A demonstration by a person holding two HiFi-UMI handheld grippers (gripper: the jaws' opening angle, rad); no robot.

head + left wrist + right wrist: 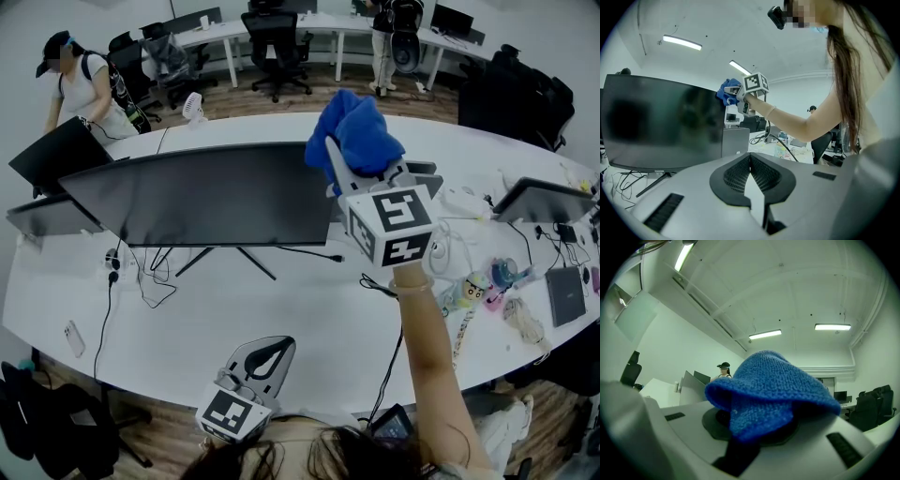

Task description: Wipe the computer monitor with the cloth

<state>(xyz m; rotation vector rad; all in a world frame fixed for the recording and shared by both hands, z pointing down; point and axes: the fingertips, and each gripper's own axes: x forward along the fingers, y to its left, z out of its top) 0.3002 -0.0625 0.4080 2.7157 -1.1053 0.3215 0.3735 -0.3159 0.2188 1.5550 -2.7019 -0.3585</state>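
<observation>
A wide black monitor [197, 192] stands on the long white table [281, 309], screen towards me. My right gripper [361, 161] is raised beside the monitor's upper right corner, shut on a bunched blue cloth [354, 131]. In the right gripper view the cloth [773, 390] drapes over the jaws and hides the tips. The left gripper view shows the dark screen [661, 126] at left, with the cloth [725, 93] just off its top right corner. My left gripper [267, 354] hangs low near my body, shut and holding nothing; its pads [740, 176] meet at the tip.
Other monitors [56, 155] stand at the table's left end and a tilted screen [539, 199] at the right. Cables [141, 272], a phone [73, 337], a small fan [192, 106] and small items [487, 286] lie around. A person [80, 84] stands behind.
</observation>
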